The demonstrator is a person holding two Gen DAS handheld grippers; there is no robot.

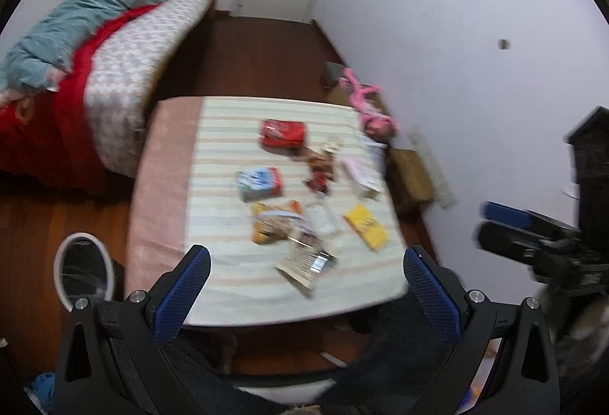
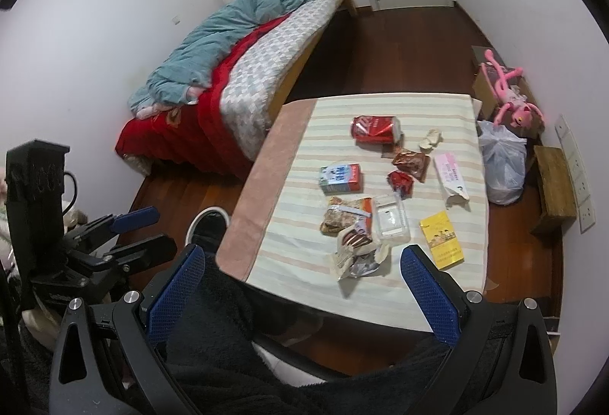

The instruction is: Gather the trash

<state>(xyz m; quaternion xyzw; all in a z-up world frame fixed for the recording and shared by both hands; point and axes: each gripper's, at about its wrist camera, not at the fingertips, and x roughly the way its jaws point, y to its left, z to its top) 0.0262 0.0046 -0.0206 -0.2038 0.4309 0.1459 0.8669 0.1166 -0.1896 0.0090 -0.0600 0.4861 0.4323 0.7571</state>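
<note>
Striped table (image 2: 437,102) holds wrappers, red can (image 2: 375,129) (lettering unreadable); both tools (image 1: 304,281) (image 2: 302,278) spread wide, empty.

- The left hand-held gripper (image 1: 306,287) is held raised, tilted forward and down, its jaws spread wide with nothing between them.
- Its blue fingers (image 1: 190,285) look sharp in its own view.
- The right hand-held gripper (image 2: 302,285) is held at a like height, jaws also wide apart and empty.
- Each one shows at the edge of the other's view, side by side and apart.
- Dark fleecy clothing (image 2: 228,346) of the person lies below both.
</note>
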